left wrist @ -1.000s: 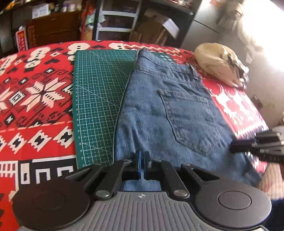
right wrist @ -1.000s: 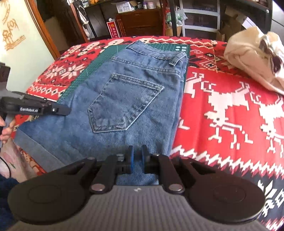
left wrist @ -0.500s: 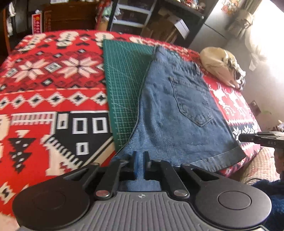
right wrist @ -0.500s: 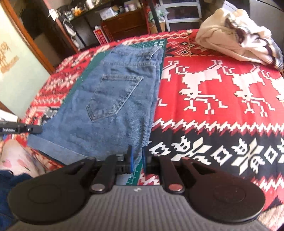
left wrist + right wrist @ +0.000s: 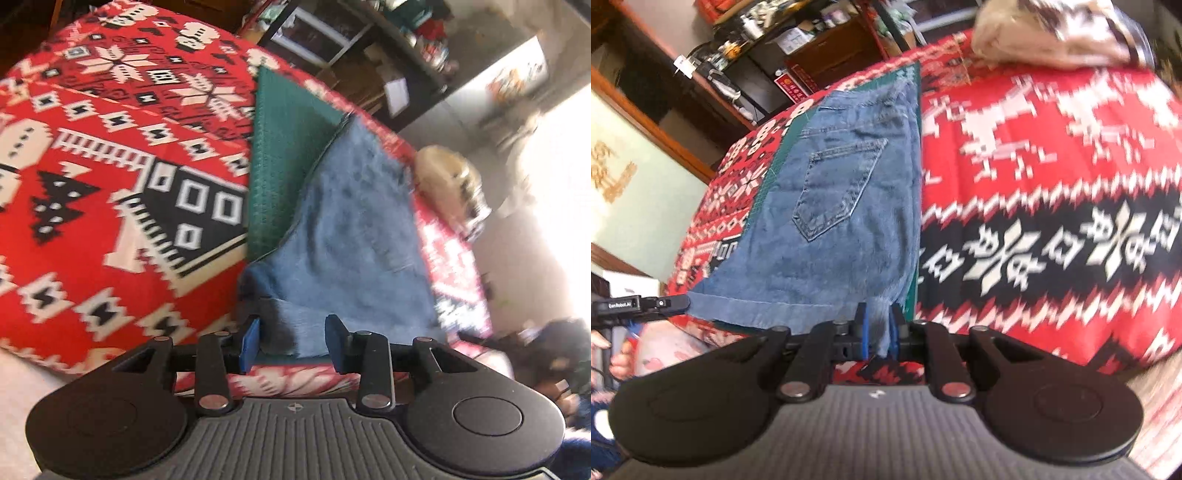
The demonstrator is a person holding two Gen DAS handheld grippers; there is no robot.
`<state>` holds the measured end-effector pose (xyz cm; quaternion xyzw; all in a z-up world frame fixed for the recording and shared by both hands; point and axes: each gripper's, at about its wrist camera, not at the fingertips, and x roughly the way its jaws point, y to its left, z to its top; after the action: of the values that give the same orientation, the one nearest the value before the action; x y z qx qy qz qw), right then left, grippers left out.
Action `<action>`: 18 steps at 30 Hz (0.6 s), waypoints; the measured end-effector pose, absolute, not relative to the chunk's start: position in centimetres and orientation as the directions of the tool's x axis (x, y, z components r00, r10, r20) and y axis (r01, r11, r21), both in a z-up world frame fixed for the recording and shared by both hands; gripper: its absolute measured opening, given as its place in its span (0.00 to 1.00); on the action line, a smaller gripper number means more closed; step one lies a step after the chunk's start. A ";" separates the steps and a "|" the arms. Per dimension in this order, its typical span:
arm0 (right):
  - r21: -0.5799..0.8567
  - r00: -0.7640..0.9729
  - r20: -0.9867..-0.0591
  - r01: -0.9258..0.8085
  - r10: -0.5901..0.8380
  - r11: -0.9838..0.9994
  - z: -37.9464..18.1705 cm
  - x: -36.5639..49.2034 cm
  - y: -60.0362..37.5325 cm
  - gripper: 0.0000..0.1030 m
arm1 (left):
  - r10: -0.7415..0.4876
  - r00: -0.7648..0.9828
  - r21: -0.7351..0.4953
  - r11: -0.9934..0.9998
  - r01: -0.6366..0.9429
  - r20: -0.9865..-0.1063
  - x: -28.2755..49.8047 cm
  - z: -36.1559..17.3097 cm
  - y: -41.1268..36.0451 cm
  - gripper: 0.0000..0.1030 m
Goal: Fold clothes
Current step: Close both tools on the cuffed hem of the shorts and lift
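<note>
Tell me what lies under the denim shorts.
A green cutting mat lies under the denim shorts, showing along both long sides. Beneath the mat is the red patterned blanket. How far the mat runs under the denim, and anything else there, is covered.

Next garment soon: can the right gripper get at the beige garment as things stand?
Probably not yet: the right gripper is shut on the shorts hem, and the beige garment lies across the blanket; nothing blocks the path.
</note>
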<state>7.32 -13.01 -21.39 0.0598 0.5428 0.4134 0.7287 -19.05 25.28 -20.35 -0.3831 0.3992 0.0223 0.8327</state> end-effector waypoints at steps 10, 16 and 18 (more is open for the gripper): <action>0.643 0.001 -0.712 -0.398 0.702 0.654 -24.0 8.3 -13.3 0.24 | -0.303 0.650 -0.634 0.683 -0.362 -0.697 -17.5 -21.4 25.6 0.35; 0.662 0.013 -0.687 -0.399 0.726 0.634 -23.5 8.0 -13.1 0.13 | -0.298 0.678 -0.662 0.652 -0.370 -0.672 -17.4 -21.4 25.9 0.08; 0.696 0.017 -0.656 -0.372 0.755 0.614 -23.2 8.2 -13.6 0.12 | -0.316 0.733 -0.738 0.572 -0.359 -0.602 -17.9 -21.4 26.7 0.08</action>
<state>8.18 -13.60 -23.18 0.1673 0.5712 0.4065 0.6932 -17.94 26.73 -21.45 -0.4625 0.3648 0.0132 0.8080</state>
